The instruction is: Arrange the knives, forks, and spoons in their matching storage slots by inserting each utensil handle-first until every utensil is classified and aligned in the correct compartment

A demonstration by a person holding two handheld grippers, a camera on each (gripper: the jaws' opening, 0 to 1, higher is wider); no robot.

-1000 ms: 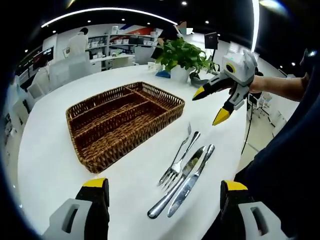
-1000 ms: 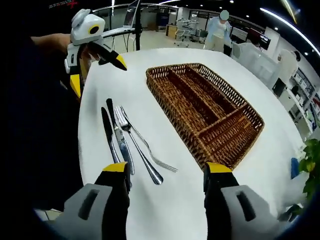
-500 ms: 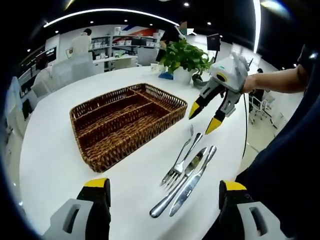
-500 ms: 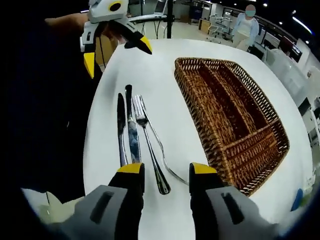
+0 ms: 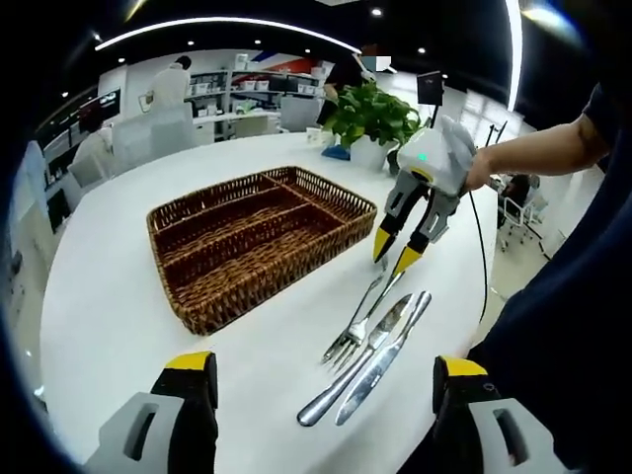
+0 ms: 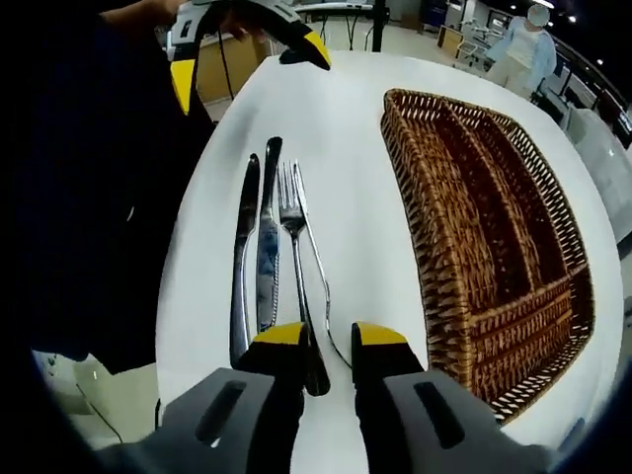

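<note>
On a white table (image 5: 109,326), the right gripper (image 6: 329,338), jaws narrowly spread, nears slick, stiff forks (image 6: 296,237), best pinched at handle ends; the basket (image 5: 259,240) waits.

Bright showroom, shelves (image 5: 252,87), potted plant (image 5: 370,114)

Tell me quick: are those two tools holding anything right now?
Left tool: open, holding nothing.
Right tool: open, narrowed around the fork handle, not yet gripping it.
</note>
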